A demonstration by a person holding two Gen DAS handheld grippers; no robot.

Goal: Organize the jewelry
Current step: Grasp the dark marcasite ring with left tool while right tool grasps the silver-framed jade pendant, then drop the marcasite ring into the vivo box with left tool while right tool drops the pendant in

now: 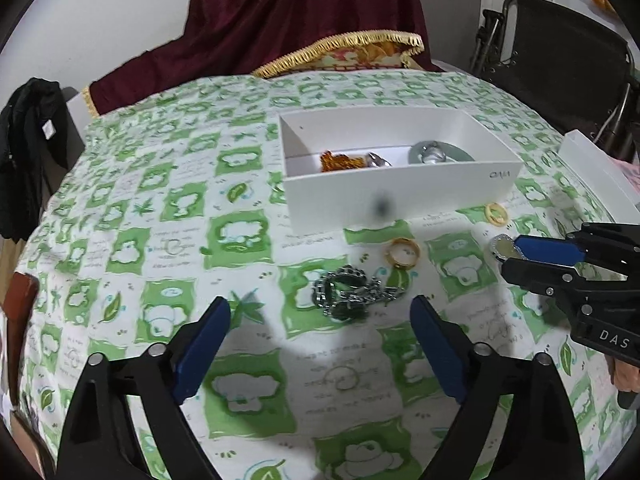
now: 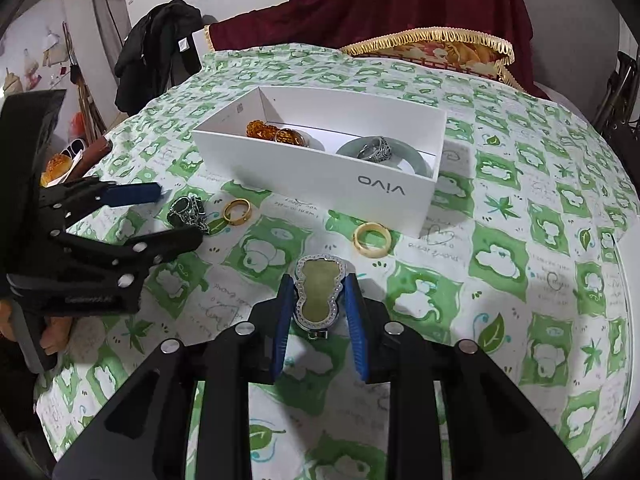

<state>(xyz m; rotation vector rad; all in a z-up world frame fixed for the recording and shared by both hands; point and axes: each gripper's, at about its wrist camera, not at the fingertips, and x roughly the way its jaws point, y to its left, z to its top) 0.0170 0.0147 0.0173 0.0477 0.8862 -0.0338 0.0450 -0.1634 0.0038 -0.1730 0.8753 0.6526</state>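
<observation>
My right gripper (image 2: 319, 286) is shut on a gourd-shaped pendant (image 2: 320, 294) with a sparkly rim, just over the green-checked tablecloth; the pendant (image 1: 502, 246) shows at that gripper's tip in the left wrist view. My left gripper (image 1: 320, 304) is open, its fingers either side of a dark green chain bracelet (image 1: 348, 294) lying on the cloth. A gold ring (image 1: 402, 252) and a cream ring (image 1: 496, 213) lie between the bracelet and the white box (image 1: 400, 196). The box (image 2: 320, 176) holds amber beads (image 2: 264, 130), a silver ring (image 2: 376, 148) and a pale jade bangle (image 2: 420, 162).
A gold-fringed cushion (image 1: 352, 54) and maroon cloth (image 1: 304, 8) sit behind the table. A white lid (image 1: 600, 168) lies at the right edge. A black garment (image 2: 160, 44) hangs at the far left, with a black chair (image 1: 560, 60) at the far right.
</observation>
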